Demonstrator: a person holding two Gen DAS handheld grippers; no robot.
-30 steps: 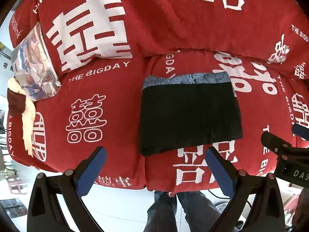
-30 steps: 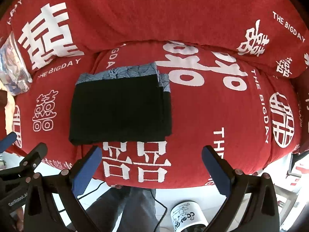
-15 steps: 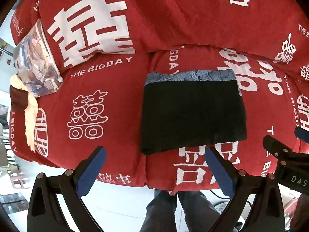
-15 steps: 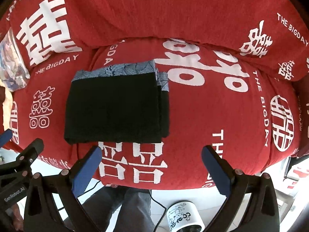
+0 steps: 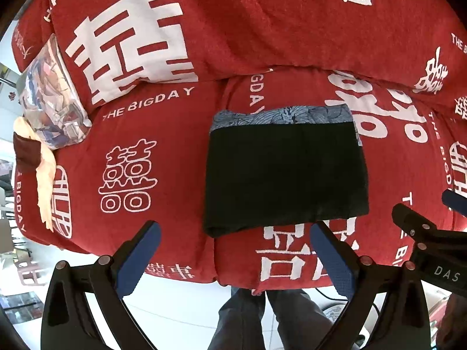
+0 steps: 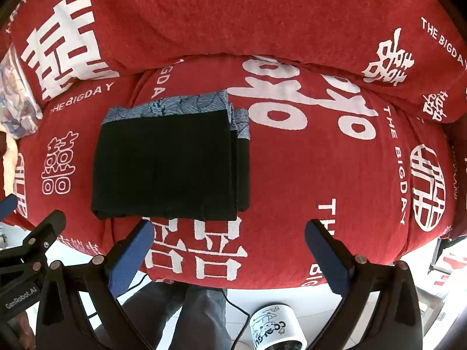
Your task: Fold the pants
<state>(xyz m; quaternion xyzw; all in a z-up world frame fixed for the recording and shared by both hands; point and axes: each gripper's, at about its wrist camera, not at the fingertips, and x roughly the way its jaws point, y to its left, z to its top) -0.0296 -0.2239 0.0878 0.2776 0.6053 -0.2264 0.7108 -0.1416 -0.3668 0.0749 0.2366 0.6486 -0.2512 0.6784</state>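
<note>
The black pants (image 5: 286,175) lie folded into a flat rectangle on the red sofa seat (image 5: 140,134), with a blue-grey patterned band along the far edge. They also show in the right wrist view (image 6: 169,166), left of centre. My left gripper (image 5: 233,250) is open and empty, held off the seat's front edge just below the pants. My right gripper (image 6: 230,250) is open and empty, below and right of the pants. Neither touches the fabric.
The red sofa back (image 5: 233,23) with white characters rises behind. A printed cushion (image 5: 49,93) and a cream cloth (image 5: 43,180) lie at the left end. A white mug (image 6: 277,332) stands on the floor. The person's legs (image 5: 262,315) are below the seat edge.
Both grippers have drawn back slightly and shifted; the pants sit a little lower and more central in the left view. The pants have not moved on the seat.
</note>
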